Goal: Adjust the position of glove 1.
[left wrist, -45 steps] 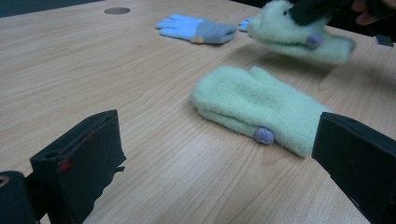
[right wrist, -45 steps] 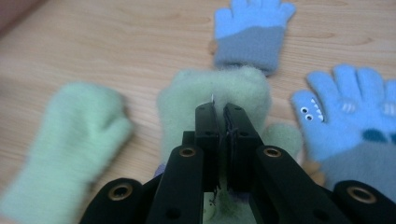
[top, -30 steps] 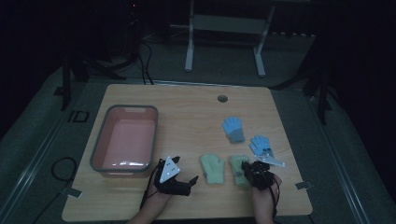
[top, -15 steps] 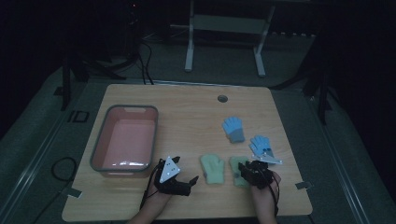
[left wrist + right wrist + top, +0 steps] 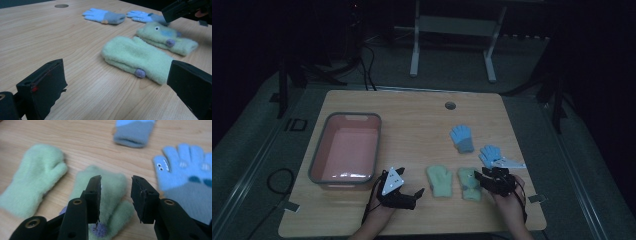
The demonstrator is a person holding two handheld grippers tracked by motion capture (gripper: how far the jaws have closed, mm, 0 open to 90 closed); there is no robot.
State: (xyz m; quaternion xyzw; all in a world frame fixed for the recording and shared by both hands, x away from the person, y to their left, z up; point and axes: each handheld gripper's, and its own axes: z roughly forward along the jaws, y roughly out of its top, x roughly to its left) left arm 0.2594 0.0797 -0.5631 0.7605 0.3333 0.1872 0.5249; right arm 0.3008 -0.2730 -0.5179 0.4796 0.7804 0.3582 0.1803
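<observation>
Right gripper (image 5: 116, 197) above the right-hand green mitten (image 5: 107, 192) on the table (image 5: 412, 115); its fingers have just been opening and stand apart, pinching nothing, the mitten lying beneath the gap. Left gripper (image 5: 412, 192) rests near the pink bin (image 5: 344, 150), fingers spread wide. A second green mitten (image 5: 439, 181) lies between the grippers; two blue gloves (image 5: 462, 138) lie beyond.

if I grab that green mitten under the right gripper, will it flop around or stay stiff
Probably floppy: the green mitten under the right gripper, whose jaws have just been opening and stand clear above it, looks like thick soft fleece lying flat on the table. It likely weighs little for its bulk. The fuzzy surface should grip rather than slip, and it can't roll.
</observation>
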